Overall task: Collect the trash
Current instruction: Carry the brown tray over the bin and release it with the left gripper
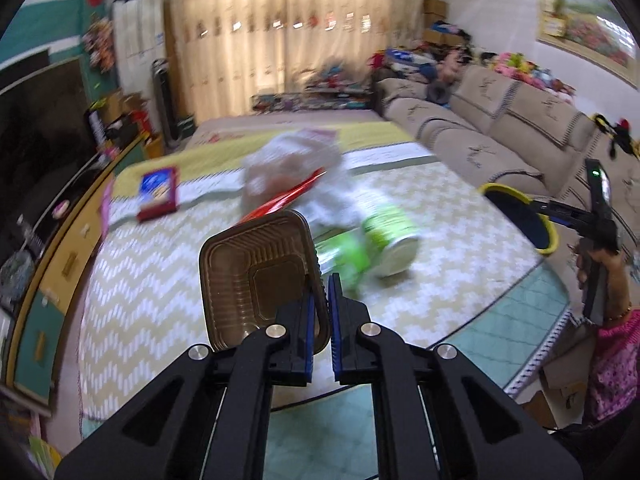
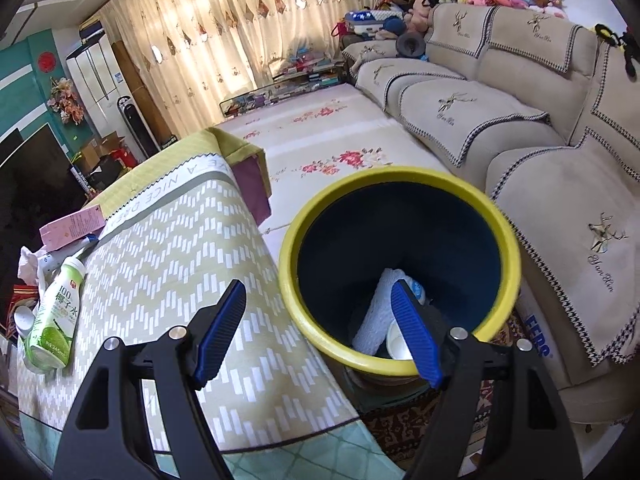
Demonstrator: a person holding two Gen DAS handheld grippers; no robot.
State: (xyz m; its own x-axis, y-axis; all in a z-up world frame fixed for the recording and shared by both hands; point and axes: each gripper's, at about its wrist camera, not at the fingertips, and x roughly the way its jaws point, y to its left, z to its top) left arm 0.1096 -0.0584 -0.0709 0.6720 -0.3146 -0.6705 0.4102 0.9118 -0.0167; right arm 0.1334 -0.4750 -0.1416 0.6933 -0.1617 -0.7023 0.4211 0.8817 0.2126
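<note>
My left gripper (image 1: 321,292) is shut on the rim of a brown plastic food tray (image 1: 252,276) and holds it above the table (image 1: 132,280). Behind it lie a green-and-white bottle (image 1: 384,236), crumpled plastic wrap (image 1: 296,168) and a red wrapper (image 1: 280,200), all blurred. My right gripper (image 2: 320,320) is open and empty over the near rim of a yellow-rimmed dark bin (image 2: 400,268), which holds a white roll (image 2: 380,312) and a small white cup (image 2: 398,338). The bin also shows in the left wrist view (image 1: 520,216). The bottle (image 2: 52,320) lies at the table's left.
A red-and-blue box (image 1: 158,192) sits at the table's far left. A pink card (image 2: 72,224) and crumpled tissue (image 2: 30,264) lie near the bottle. A beige sofa (image 2: 520,120) runs along the right. A TV (image 1: 36,128) stands on a cabinet at the left.
</note>
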